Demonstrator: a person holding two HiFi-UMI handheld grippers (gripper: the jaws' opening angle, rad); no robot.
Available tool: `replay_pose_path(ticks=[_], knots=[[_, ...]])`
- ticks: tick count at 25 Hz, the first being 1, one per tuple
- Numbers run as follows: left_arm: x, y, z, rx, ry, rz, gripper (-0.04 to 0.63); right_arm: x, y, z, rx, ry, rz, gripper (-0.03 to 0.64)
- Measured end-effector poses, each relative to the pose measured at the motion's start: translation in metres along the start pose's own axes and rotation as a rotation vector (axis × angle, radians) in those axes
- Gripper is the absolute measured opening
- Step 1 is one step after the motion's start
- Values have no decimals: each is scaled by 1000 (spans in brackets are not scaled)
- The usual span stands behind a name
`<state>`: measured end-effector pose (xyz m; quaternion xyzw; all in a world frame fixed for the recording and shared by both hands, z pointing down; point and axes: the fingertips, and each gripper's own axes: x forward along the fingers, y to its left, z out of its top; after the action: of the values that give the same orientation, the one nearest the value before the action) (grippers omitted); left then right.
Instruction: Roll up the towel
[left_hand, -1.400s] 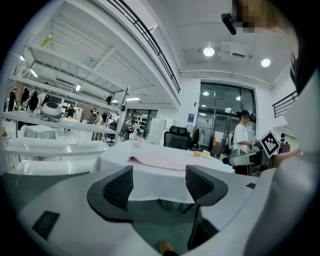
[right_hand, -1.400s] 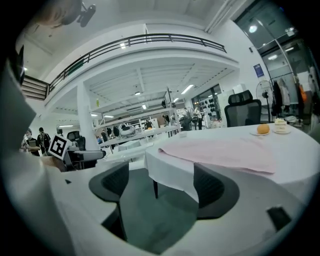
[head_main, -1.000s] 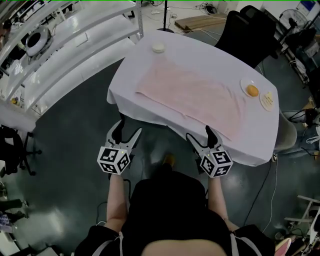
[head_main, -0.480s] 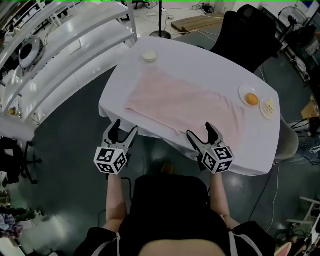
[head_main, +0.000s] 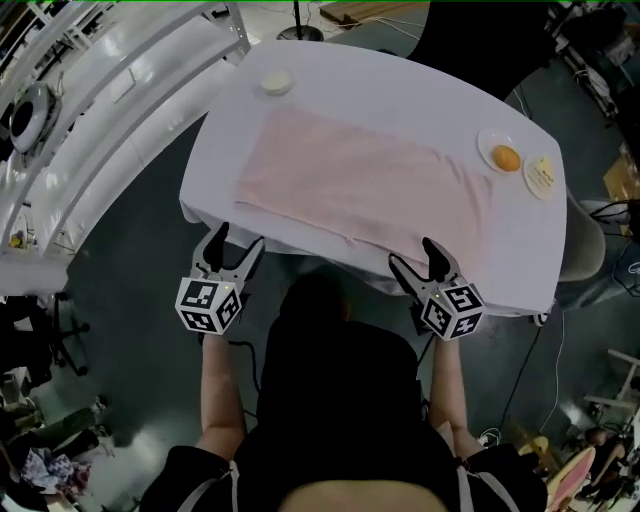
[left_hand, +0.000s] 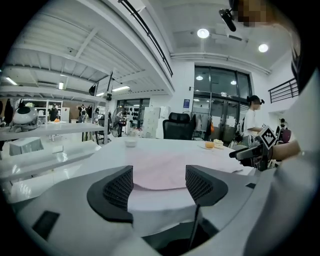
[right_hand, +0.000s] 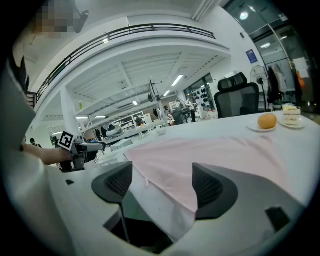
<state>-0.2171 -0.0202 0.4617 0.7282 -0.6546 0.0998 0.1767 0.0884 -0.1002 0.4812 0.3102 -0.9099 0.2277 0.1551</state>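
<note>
1. On the white-draped table (head_main: 440, 95), the pink towel (head_main: 360, 185) lay flat and unrolled, with its near edge along the table's front edge.
2. The left gripper (head_main: 238, 240) was held just off the table's near left corner. Its jaws stood wide apart, clamping nothing and touching nothing.
3. The right gripper (head_main: 412, 254) was held at the front edge, by the towel's near right corner. Its jaws had just been closing slightly but stood wide apart. The towel's edge showed in the gap between them, and neither pad pressed on it.
4. A small bowl (head_main: 277, 81) stood beyond the towel's far left corner.
</note>
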Motion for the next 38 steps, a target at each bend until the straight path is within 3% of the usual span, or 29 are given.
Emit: replay_pose_path(ticks=[9,15,21,26,29,33,36,38], knots=[[27,55,-13,53,162,-121,336,-9,-4,-30,-3,125,-146,368],[49,93,-29,127,311,-224,336,-24,-50,-37,-142,233,-349,382],[64,118,-59,372,487,-298,336,-57,-85,-52,-250,357,-537,382],[82,123,-69,472,525,-319,336,-74,-112,-84,-342,543,-667,382],[92,120,-66,445,540,-320,336,-77,-127,-96,-310,623,-686,381],[102,114,-67,428,562,-321,330,-78,-145,-110,-175,685,-636,379],[107,108,-64,446,563,-308,271,-82,-149,-108,-135,662,-622,222],[110,106,-64,443,575,-296,236,-78,-148,-111,-160,693,-570,222]])
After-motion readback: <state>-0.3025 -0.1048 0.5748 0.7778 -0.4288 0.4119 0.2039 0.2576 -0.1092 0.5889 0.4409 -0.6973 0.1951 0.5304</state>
